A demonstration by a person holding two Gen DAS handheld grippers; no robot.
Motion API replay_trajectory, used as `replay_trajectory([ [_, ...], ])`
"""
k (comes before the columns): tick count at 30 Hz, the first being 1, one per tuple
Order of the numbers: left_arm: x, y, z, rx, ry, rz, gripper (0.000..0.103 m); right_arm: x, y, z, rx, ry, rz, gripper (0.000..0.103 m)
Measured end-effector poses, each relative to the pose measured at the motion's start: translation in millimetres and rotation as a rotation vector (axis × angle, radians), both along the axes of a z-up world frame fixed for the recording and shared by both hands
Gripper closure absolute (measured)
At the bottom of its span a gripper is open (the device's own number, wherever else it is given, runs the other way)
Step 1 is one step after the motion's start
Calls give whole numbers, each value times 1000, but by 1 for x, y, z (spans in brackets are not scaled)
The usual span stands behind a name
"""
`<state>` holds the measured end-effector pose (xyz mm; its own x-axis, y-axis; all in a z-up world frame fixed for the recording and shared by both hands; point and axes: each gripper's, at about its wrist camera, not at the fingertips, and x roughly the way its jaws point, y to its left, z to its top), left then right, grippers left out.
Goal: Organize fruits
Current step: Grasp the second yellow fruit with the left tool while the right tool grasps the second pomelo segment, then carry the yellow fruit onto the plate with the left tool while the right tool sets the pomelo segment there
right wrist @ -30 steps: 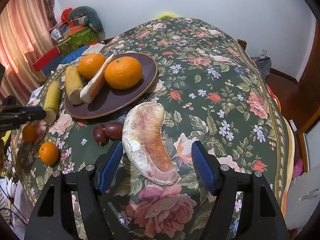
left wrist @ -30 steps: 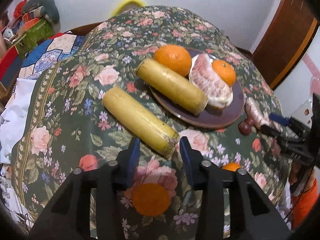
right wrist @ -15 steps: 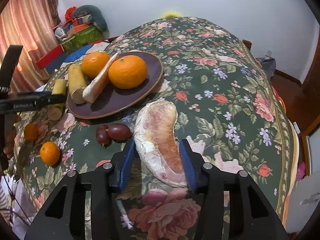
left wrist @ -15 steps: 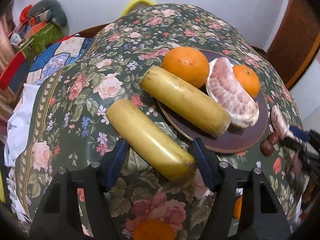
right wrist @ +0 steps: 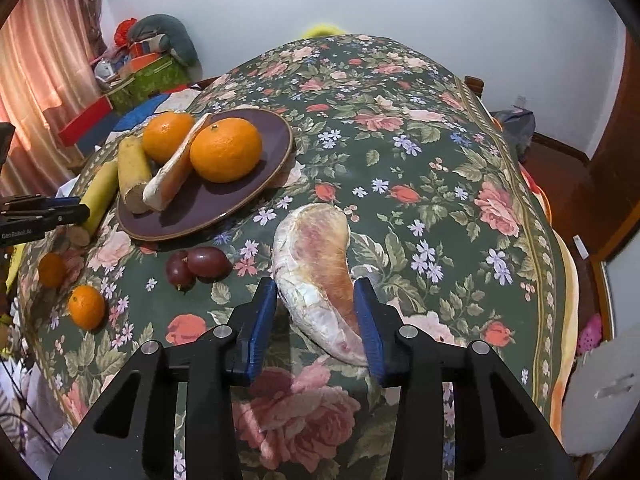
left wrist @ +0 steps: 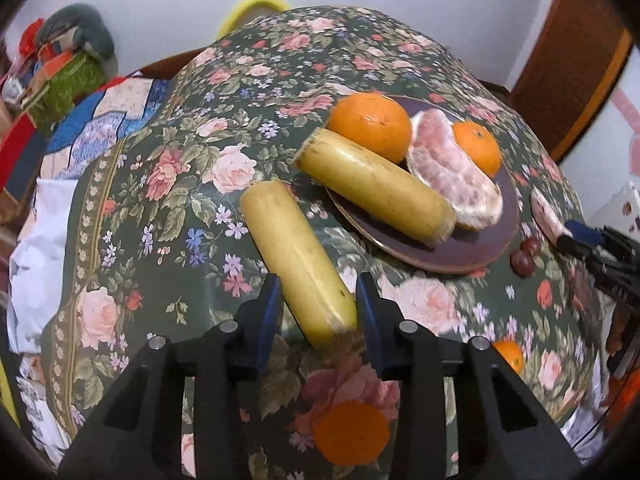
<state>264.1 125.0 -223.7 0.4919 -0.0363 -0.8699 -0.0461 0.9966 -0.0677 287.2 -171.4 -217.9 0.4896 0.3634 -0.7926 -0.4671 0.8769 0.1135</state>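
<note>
In the left wrist view my left gripper (left wrist: 318, 300) is shut on the near end of a yellow banana piece (left wrist: 296, 256) that lies on the flowered tablecloth. Beyond it a dark plate (left wrist: 472, 254) holds a second banana piece (left wrist: 376, 192), two oranges (left wrist: 370, 126) and a pomelo segment (left wrist: 456, 178). In the right wrist view my right gripper (right wrist: 316, 306) is shut on the near part of another pomelo segment (right wrist: 316, 256) lying on the cloth. The plate (right wrist: 236, 196) is to its far left.
Two dark red fruits (right wrist: 198, 266) lie left of the held pomelo. Two small oranges (right wrist: 86, 306) sit near the table's left edge. One small orange (left wrist: 352, 432) lies under my left gripper. Boxes and cloth (right wrist: 148, 68) are piled beyond the table.
Both grippers have closed. The left went forward around the banana's end and shut on it. The right shut on the pomelo segment.
</note>
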Motion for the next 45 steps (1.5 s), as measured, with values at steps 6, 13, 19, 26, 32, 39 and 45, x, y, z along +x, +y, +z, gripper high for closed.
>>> replay_trajectory([
  [6,20,7,-8,-13,2,44,61,15,4,-6,29,36,6,60],
  [13,39,17,-21,-49,6,94,57,19,9,-10,18,35,21,62],
  [19,40,22,-18,-72,-5,136,61,19,7,-7,18,20,8,64],
  [26,14,9,13,-48,-87,114,68,14,2,9,50,-10,-15,64],
  [32,-11,-12,48,-33,-182,64,69,8,-1,34,90,-60,-30,64],
  [39,-17,-36,81,-68,-265,0,69,3,5,58,122,-120,-29,64],
  [45,-9,-59,83,-97,-267,-62,69,3,17,70,168,-146,-18,64],
])
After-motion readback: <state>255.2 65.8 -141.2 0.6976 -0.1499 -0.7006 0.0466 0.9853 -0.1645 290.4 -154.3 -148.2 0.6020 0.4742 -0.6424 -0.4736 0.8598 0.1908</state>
